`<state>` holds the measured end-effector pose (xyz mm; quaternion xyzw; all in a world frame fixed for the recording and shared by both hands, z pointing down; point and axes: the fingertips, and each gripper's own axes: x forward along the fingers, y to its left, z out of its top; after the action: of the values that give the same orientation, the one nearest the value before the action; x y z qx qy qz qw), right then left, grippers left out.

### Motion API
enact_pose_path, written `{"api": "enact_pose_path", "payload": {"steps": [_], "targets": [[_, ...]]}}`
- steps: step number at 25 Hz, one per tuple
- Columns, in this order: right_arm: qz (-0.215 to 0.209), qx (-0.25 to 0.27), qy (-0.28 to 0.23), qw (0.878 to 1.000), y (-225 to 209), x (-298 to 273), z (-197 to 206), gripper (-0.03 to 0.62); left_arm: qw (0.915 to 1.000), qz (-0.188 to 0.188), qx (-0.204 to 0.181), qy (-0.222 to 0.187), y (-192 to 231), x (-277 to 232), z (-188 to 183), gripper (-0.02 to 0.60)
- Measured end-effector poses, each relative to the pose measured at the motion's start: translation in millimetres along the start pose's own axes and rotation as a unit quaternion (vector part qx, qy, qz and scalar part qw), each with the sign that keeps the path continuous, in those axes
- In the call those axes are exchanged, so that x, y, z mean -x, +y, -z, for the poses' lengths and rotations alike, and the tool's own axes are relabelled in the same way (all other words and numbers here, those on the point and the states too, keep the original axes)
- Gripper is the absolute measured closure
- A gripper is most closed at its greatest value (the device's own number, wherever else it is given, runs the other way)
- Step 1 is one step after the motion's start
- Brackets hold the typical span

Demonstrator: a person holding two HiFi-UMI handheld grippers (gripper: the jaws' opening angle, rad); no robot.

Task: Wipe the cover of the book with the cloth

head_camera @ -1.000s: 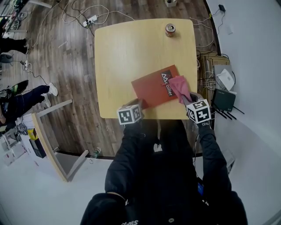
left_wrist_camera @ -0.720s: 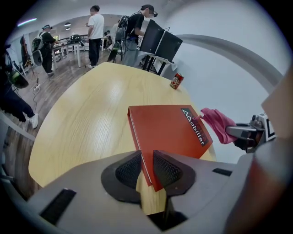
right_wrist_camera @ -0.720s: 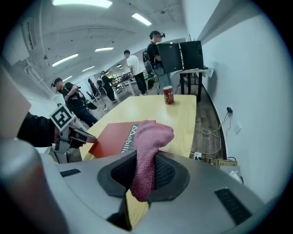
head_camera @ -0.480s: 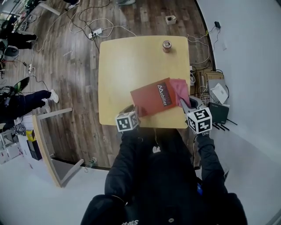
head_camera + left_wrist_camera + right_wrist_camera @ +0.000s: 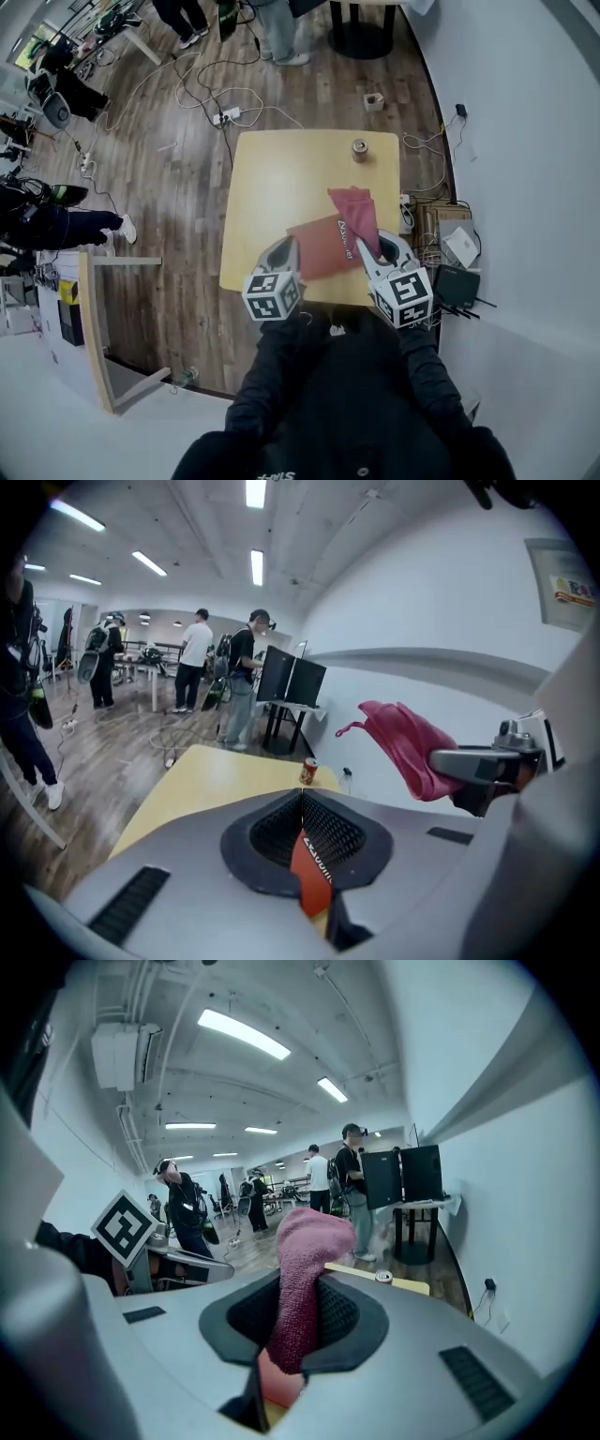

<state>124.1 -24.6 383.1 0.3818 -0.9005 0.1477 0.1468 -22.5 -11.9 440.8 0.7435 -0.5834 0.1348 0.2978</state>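
A red book (image 5: pixel 322 247) with white lettering lies near the front edge of the yellow table (image 5: pixel 272 178). My left gripper (image 5: pixel 289 251) is shut on the book's near left edge; in the left gripper view the red cover (image 5: pixel 313 872) sits pinched between the jaws. My right gripper (image 5: pixel 368 253) is shut on a pink cloth (image 5: pixel 356 210), which reaches forward over the right part of the book. In the right gripper view the cloth (image 5: pixel 305 1274) stands up out of the shut jaws. The left gripper view shows it as a pink cloth (image 5: pixel 405 745) held aloft.
A small can (image 5: pixel 359 149) stands at the table's far edge. Boxes and a router (image 5: pixel 459 281) lie on the floor to the right, by the white wall. Cables and a power strip (image 5: pixel 228 115) cross the wooden floor beyond. Several people stand in the background.
The head camera has risen, so the table looks smaller. The right gripper has carried the cloth from the book's right edge to over its cover. The left gripper still holds the book.
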Motion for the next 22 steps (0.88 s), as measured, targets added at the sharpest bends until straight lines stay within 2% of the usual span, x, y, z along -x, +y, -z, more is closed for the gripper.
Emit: {"api": "enact_pose_path", "payload": {"steps": [5, 10, 22], "targets": [[0.0, 0.013, -0.054, 0.998, 19, 18, -46, 0.516, 0.9968, 0.013, -0.044, -0.066, -33, 22, -46, 0.548], [0.005, 0.038, -0.091, 0.995, 28, 37, -73, 0.519, 0.9929, 0.025, -0.057, -0.101, -60, 34, -70, 0.548], [0.014, 0.042, -0.127, 0.991, 21, 49, -97, 0.519, 0.9885, 0.036, -0.071, -0.129, -76, 39, -97, 0.548]]}}
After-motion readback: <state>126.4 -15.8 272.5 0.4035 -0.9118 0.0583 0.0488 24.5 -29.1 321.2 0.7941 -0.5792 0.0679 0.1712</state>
